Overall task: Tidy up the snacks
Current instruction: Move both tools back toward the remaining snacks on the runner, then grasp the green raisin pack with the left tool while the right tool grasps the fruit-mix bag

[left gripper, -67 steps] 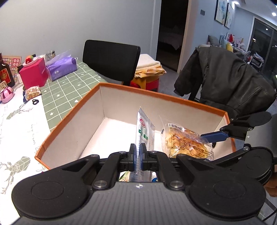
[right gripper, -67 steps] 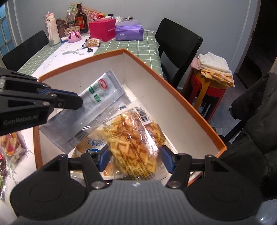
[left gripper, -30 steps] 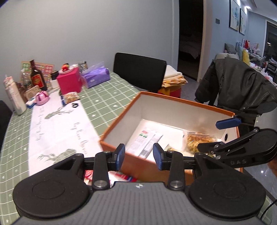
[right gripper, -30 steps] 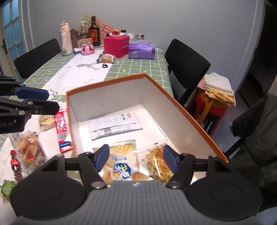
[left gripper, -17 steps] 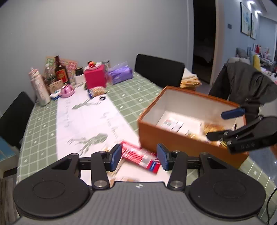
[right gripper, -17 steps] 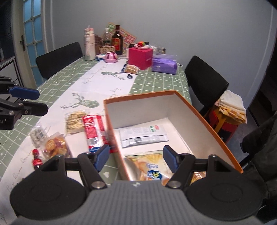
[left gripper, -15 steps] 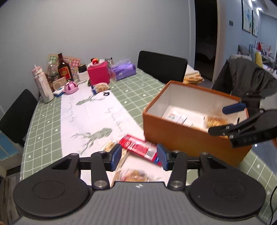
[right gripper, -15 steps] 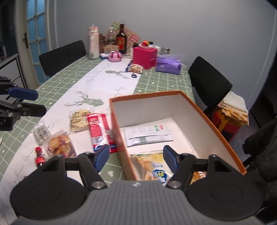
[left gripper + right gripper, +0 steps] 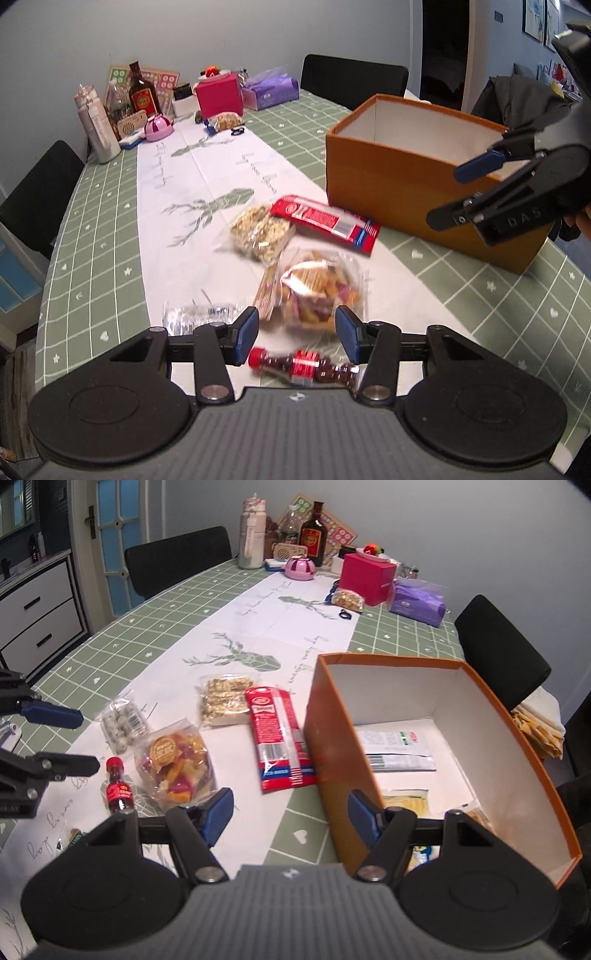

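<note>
Partly done: orange box (image 9: 517, 716) already holding at least 3 packets, white sachet (image 9: 395, 749) flat on its floor. Left out on the table runner beside the box: red packet (image 9: 279, 734), nut bar (image 9: 225, 698), dried fruit bag (image 9: 177, 768), small red bottle (image 9: 118, 786), foil candy bag (image 9: 123, 722). Left gripper (image 9: 297, 334) and right gripper (image 9: 288, 816) both spread wide, empty, hovering over the loose snacks.

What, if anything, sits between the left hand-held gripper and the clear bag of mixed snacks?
Nothing visible. The left hand-held gripper is open and aimed at the mixed snack bag just beyond its fingertips; the small red bottle lies nearer, below the fingers.
</note>
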Demonstrator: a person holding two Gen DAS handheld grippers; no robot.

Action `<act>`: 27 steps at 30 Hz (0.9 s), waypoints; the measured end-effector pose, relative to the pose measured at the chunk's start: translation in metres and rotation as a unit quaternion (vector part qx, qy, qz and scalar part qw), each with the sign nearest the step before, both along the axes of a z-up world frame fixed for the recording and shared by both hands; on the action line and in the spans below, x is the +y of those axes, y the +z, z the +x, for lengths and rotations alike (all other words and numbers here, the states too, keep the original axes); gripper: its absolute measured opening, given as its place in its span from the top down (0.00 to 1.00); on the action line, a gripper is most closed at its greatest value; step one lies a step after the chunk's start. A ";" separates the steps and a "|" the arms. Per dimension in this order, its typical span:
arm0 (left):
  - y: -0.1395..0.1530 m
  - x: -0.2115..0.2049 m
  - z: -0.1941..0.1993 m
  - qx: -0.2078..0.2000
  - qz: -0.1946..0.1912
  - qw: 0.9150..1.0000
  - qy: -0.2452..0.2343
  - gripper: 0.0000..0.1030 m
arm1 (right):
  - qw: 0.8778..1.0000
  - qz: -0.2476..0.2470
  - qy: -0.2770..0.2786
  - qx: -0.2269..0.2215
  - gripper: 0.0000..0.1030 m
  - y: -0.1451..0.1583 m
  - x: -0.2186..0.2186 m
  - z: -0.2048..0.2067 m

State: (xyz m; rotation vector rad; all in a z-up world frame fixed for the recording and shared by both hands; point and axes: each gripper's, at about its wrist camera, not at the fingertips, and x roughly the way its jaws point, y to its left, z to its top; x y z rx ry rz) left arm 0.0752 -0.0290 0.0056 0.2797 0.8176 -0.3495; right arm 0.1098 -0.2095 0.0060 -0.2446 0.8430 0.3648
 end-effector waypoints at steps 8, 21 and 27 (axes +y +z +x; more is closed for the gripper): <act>-0.013 0.018 -0.017 0.017 -0.013 1.000 -0.020 0.40 | 0.999 0.004 0.028 0.017 0.35 -0.019 0.036 0.005; -0.044 0.012 -0.038 0.059 0.006 0.992 -0.109 0.29 | 0.997 0.032 0.061 0.019 0.31 -0.025 0.077 0.016; -0.056 0.009 -0.041 0.079 -0.002 0.988 -0.136 0.23 | 0.996 0.046 0.071 0.025 0.26 -0.031 0.087 0.021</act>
